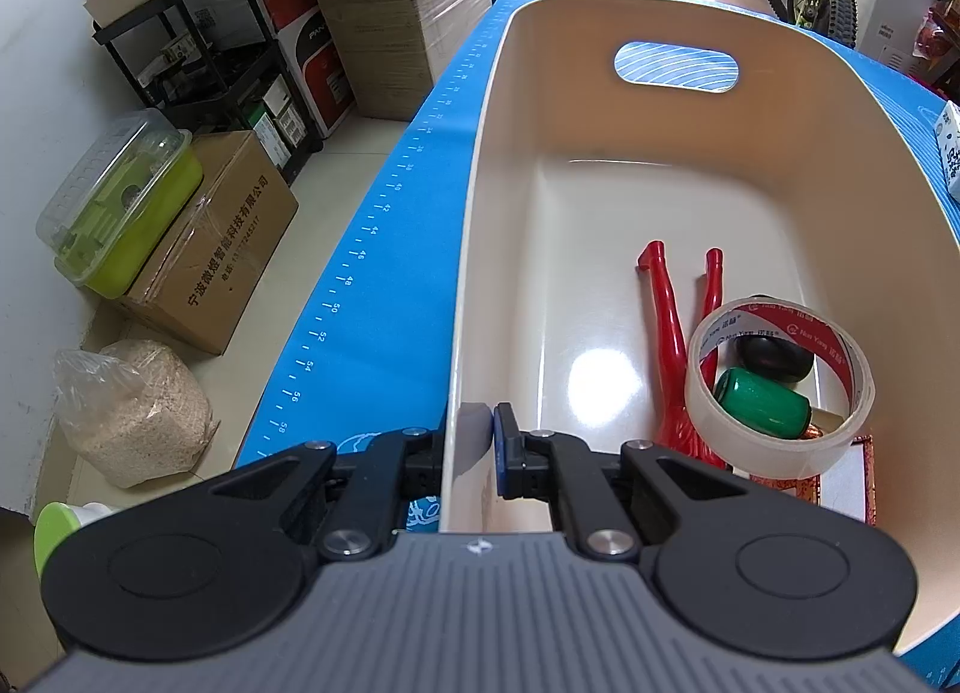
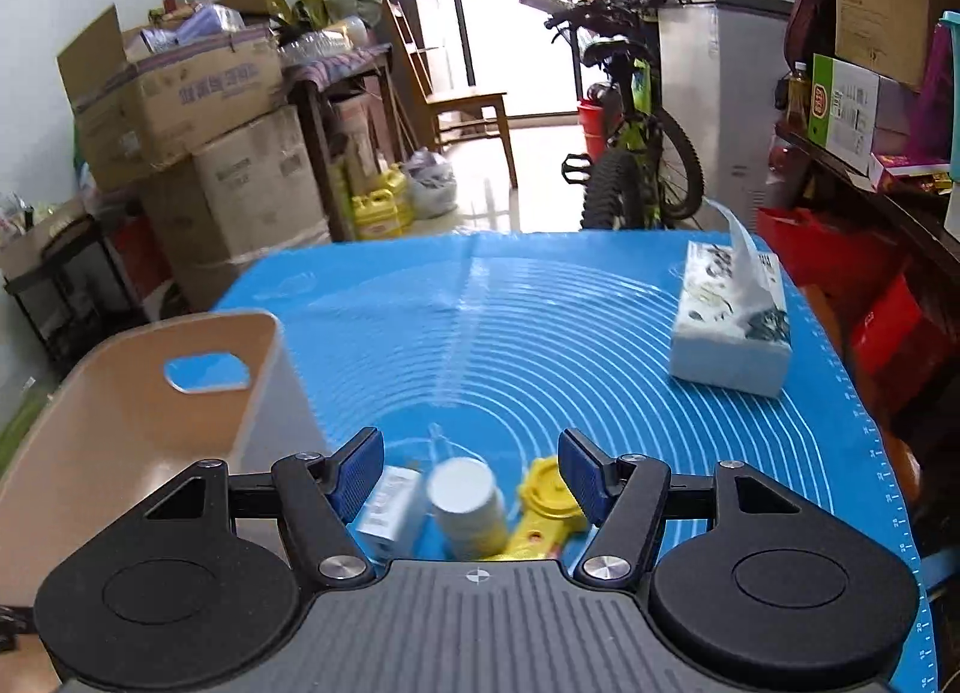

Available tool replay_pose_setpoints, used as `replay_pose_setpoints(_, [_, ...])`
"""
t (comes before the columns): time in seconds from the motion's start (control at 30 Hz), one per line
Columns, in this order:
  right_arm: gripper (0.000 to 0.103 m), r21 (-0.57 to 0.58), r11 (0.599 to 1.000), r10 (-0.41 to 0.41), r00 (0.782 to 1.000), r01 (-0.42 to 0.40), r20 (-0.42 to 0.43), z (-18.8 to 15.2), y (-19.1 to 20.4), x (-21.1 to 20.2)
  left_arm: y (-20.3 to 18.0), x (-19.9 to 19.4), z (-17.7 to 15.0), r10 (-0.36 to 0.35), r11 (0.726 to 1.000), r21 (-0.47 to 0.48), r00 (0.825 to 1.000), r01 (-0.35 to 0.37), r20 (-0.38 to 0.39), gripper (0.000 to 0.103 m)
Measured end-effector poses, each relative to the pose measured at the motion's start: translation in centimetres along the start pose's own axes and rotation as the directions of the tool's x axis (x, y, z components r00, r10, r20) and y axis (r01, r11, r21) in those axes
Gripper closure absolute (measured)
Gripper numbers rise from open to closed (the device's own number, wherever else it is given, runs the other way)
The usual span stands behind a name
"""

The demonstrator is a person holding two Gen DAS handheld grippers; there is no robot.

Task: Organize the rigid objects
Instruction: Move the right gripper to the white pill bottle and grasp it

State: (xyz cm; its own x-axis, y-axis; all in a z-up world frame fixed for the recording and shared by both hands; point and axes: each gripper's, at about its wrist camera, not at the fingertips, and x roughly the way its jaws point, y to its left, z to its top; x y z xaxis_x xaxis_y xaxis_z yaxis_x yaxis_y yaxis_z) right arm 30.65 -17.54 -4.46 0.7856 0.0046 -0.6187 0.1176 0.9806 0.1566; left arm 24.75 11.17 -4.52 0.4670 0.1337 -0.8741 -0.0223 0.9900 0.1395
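- Here, the left gripper (image 1: 474, 441) is seen clamped on the near wall of the beige bin (image 1: 798, 111), one finger outside the wall and the other, blue-padded, inside it.
- Inside the bin, toward its right near corner, a roll of clear tape (image 1: 780, 381) is seen standing tilted, with a green cylinder (image 1: 762, 402) and a black rounded object (image 1: 774, 357) framed through its ring.
- A red two-handled tool (image 1: 666, 315) is laid on the bin floor just left of the tape, its handles pointing toward the far wall; a red-framed flat item (image 1: 840, 483) is partly hidden beneath the roll.
- The bin is set on a blue mat (image 1: 384, 249) covering the counter, a ruler scale printed along the mat's edge.
- The right gripper (image 2: 474, 468) is shown with its jaws held apart and nothing pressed between the pads.
- Beneath and between its fingers, three items are left on the mat: a small white box (image 2: 390, 513), a white-capped bottle (image 2: 468, 504) and a yellow plastic tool (image 2: 543, 513), all slightly blurred.
- The bin is seen just to the left of these, and a tissue box (image 2: 732, 321) is placed well apart at the far right of the mat.
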Motion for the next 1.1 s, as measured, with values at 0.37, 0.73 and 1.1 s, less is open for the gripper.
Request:
replay_pose_setpoints(0.37, [0.031, -0.07, 0.997, -0.032, 0.999, 0.03, -0.027, -1.8, -0.1, 2.8, 0.0, 0.0, 0.0, 0.002, 1.0, 0.002, 1.0, -0.002, 0.0, 0.091])
replay_pose_setpoints(0.73, [0.031, -0.064, 0.998, -0.024, 0.999, 0.022, -0.028, -2.4, -0.1, 4.1, 0.0, 0.1, 0.0, 0.002, 1.0, 0.002, 1.0, -0.002, 0.0, 0.091])
replay_pose_setpoints(1.1, [0.046, -0.09, 0.996, -0.007, 1.0, 0.005, -0.024, -2.5, 0.6, 4.9, 0.0, 0.1, 0.0, 0.002, 1.0, 0.003, 1.0, -0.002, 0.0, 0.091])
